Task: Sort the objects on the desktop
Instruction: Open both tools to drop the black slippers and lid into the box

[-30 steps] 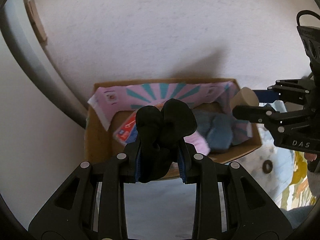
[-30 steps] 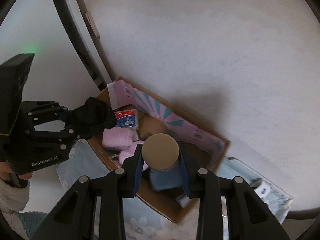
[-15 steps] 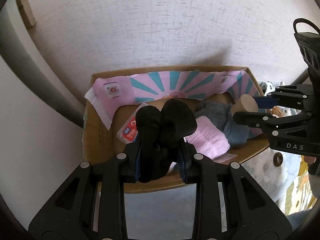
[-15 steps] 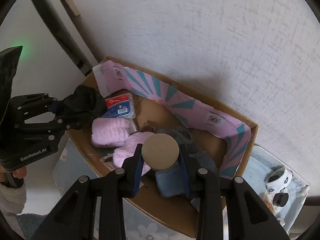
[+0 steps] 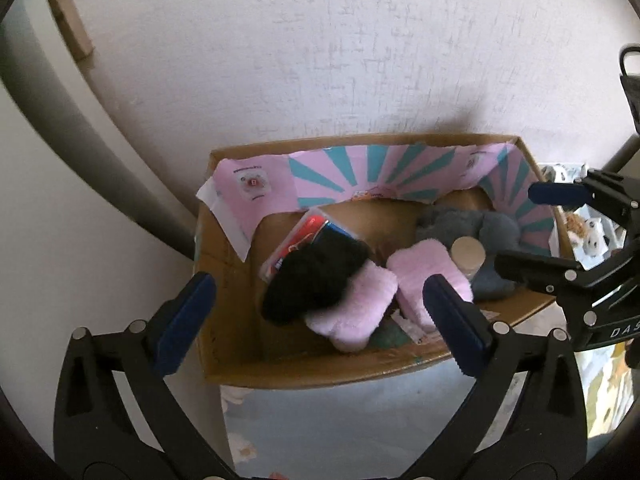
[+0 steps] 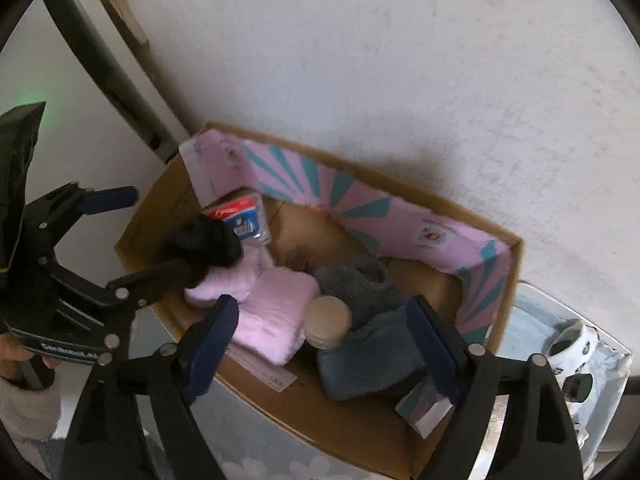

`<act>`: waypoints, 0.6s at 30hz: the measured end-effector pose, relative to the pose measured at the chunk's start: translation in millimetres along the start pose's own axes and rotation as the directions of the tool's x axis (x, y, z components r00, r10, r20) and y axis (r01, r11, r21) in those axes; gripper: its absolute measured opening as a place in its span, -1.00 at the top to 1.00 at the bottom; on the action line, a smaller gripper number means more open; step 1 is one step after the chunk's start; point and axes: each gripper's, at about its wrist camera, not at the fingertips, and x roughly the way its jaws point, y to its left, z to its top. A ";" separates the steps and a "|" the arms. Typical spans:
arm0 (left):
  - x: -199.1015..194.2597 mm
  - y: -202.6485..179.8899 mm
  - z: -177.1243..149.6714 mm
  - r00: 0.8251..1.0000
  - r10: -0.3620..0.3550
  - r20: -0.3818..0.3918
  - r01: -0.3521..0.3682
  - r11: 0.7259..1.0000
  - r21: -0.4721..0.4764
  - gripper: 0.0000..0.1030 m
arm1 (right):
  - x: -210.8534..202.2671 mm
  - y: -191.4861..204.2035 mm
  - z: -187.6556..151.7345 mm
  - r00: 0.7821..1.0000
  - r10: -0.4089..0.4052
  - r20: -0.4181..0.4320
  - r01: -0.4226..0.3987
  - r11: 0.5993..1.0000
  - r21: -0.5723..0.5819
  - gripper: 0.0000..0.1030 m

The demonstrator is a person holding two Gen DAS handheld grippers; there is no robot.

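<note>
Now, both my jaws just opened and empty, black sock [image 5: 316, 276] and tan-lidded jar [image 6: 329, 321] lie inside the cardboard box [image 5: 224, 344]; withdrawing carelessly could snag the paper liner [image 5: 360, 176].

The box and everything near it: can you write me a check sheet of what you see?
Surface: flowered cloth under the cardboard box.
Job's things: black sock, two pink fluffy pieces, grey fluffy pieces, beige jar and red-blue packet, all lying in the box.
Clutter: small pink carton in the box corner; white tray beside the box with black-and-white items.
Grippers: left gripper open, jaws just opened, sock dropped; right gripper open, jaws just opened, jar released.
Cables: nothing seen.
Surroundings: white textured wall; fluffy sleeve.
</note>
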 end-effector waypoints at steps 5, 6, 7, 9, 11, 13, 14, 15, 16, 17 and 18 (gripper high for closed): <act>-4.5 -5.4 -5.8 1.000 0.026 0.007 -0.026 1.000 0.002 -1.00 | -12.3 7.9 -9.8 0.999 -0.015 0.041 0.017 0.999 -0.039 -0.95; -6.7 -7.6 -7.7 1.000 0.027 0.006 -0.027 1.000 0.008 -1.00 | -15.4 10.5 -12.2 0.998 -0.025 0.056 0.028 0.998 -0.052 -0.98; -7.8 -10.6 -9.6 1.000 0.027 0.007 -0.027 1.000 0.012 -1.00 | -18.0 12.2 -13.9 0.997 -0.033 0.069 0.037 0.997 -0.063 -0.98; -9.6 -17.3 -12.8 1.000 0.026 0.007 -0.026 0.999 0.021 -1.00 | -23.9 14.5 -17.8 0.995 -0.044 0.095 0.051 0.996 -0.072 -0.98; -12.4 -24.9 -15.7 1.000 0.021 0.007 -0.021 0.999 0.030 -1.00 | -29.2 13.0 -21.3 0.994 -0.031 0.102 0.038 0.997 -0.065 -0.98; -17.9 -30.8 -17.1 1.000 0.012 0.015 -0.012 0.999 0.037 -1.00 | -33.7 11.0 -24.6 0.995 -0.021 0.098 0.027 0.998 -0.060 -0.98; -20.8 -35.6 -16.9 1.000 0.004 0.023 -0.005 0.999 0.038 -1.00 | -36.9 10.4 -27.3 0.995 -0.020 0.096 0.027 0.997 -0.069 -0.98; -24.1 -37.7 -16.9 1.000 -0.001 0.030 0.000 0.999 0.039 -1.00 | -40.3 10.1 -30.5 0.995 -0.026 0.095 0.034 0.996 -0.087 -0.98; -27.7 -42.5 -16.0 0.999 -0.009 0.039 0.007 0.999 0.042 -1.00 | -42.6 10.1 -33.3 0.995 -0.037 0.092 0.047 0.994 -0.103 -0.98; -31.2 -47.8 -14.8 0.999 -0.016 0.049 0.013 0.999 0.046 -1.00 | -45.2 9.3 -37.1 0.995 -0.059 0.081 0.069 0.990 -0.120 -0.98; -34.4 -51.0 -14.4 0.998 -0.022 0.056 0.019 0.999 0.049 -1.00 | -46.6 7.4 -40.1 0.995 -0.074 0.063 0.082 0.989 -0.127 -0.98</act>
